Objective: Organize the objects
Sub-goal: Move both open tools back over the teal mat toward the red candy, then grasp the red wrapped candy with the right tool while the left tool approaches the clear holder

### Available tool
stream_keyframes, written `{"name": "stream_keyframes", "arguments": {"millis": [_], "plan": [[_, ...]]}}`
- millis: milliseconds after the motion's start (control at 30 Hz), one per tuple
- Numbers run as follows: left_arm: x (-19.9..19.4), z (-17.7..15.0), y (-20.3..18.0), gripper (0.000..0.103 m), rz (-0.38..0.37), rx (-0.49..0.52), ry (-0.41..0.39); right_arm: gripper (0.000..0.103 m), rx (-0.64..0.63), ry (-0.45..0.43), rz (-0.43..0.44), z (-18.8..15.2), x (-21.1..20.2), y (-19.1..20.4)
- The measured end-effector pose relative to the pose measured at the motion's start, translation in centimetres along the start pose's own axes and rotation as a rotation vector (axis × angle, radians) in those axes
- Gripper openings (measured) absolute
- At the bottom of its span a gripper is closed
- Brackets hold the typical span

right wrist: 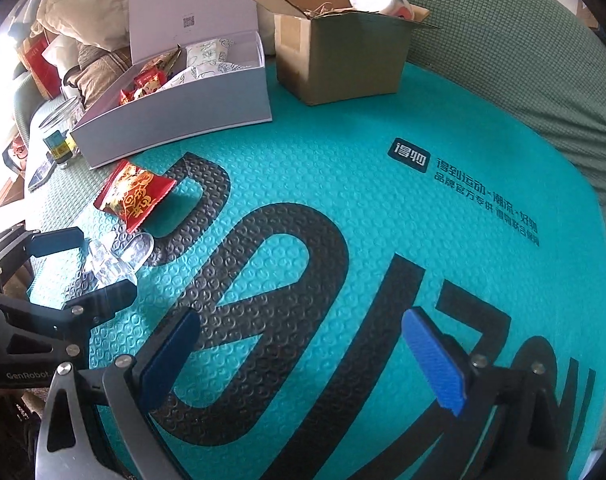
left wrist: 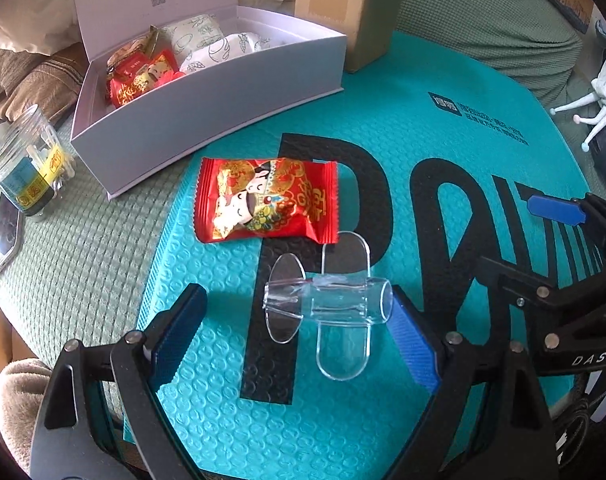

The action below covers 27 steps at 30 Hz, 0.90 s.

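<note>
Nearest the left wrist camera, the left tongs point(left wrist: 299, 336) stand spread wide, angled steeply down, and the clear acrylic stand with a tube and rounded fins point(left wrist: 327, 306) lies on its side between their blue pads. The right-hand pad sits just beside the tube's open end and the left-hand pad is well apart from it, so nothing is pinched yet. That straddling placement reads as a line-up for a grasp across the tube, probably the firmest part of a slippery, see-through piece.

The right tongs point(right wrist: 303, 354) are spread too and empty, hanging over a bare stretch of the teal bubble-textured mailer with large black lettering point(right wrist: 383, 200). They look parked clear of the left pair, leaving it room.

The mailer is spread over a green quilted cover, seemingly as a working mat. Just beyond the acrylic stand, and nearly touching one fin, lies a red foil snack packet with a cartoon figure point(left wrist: 267, 200), flat and loose on the mat.

Farther back sits the open white rigid gift box with its lid raised point(left wrist: 207, 92), holding a matching red packet and white leaf-printed pouches; it is likely where the loose things belong. To its left stands a clear plastic jar with a yellow and blue label point(left wrist: 27, 160). Behind, a brown cardboard carton point(left wrist: 343, 12) stands open with a white-capped container poking out of it.
</note>
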<state>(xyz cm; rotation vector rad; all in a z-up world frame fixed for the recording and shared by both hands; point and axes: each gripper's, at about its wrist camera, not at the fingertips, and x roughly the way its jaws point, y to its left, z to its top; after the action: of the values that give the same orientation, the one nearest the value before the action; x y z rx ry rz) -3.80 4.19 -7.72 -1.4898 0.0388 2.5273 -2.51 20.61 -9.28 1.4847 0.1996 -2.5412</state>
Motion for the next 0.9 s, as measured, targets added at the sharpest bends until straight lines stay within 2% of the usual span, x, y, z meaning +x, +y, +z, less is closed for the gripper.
{"name": "stream_keyframes", "arguments": {"millis": [233,467,633,800,900], "plan": [[-0.7,-0.5,3.2,0.089,0.031,-0.075,-0.021,0.102,-0.069,0.000,0.049,1.3,1.0,2.8],[-1.1,-1.1,7.2,0.089,-0.015,-0.177,-0.036,0.102,-0.143,-0.020,0.130,3.6,2.1,6.3],[-1.4,-1.2,9.1,0.088,-0.019,-0.221,-0.042,0.102,-0.264,-0.069,0.151,5.6,2.8,8.5],[-1.5,-0.9,10.6,0.088,-0.054,-0.245,-0.057,0.101,-0.308,-0.074,0.273,7.1,3.8,9.7],[-1.5,-0.6,11.3,0.088,-0.066,-0.247,-0.072,0.099,-0.318,-0.061,0.304,7.5,4.5,10.1]]}}
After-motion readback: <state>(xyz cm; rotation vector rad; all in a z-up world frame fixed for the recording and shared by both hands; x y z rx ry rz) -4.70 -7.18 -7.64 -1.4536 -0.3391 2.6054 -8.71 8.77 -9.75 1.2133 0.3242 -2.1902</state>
